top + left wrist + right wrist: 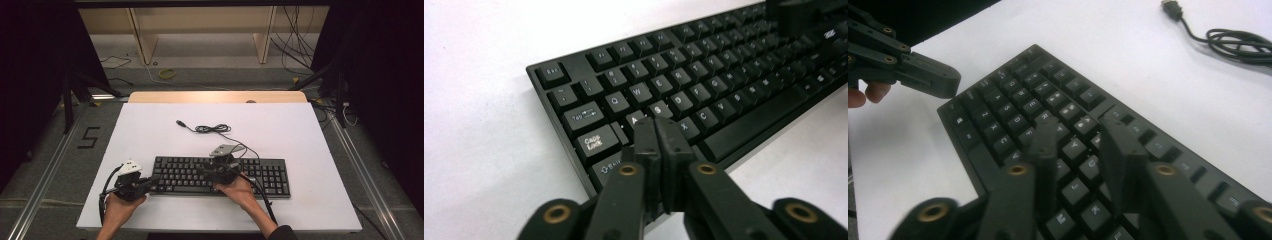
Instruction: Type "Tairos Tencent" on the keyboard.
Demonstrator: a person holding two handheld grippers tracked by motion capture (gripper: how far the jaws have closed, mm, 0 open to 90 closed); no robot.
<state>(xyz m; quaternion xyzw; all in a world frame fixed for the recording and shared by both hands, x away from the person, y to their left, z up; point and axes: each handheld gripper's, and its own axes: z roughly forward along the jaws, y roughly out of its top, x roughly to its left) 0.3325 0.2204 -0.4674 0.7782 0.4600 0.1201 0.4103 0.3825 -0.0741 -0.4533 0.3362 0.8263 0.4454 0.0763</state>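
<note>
**Two grippers over one keyboard**

One black keyboard (220, 176) lies on the white table (150, 130), its cable (215, 129) coiled just behind it. Left gripper (657, 131) hangs over the keyboard's left end, jaws clenched together on nothing, above the A key. Right gripper (1079, 134) hovers above the middle keys, jaws parted, gripping nothing. Two grippers, one keyboard.
</note>
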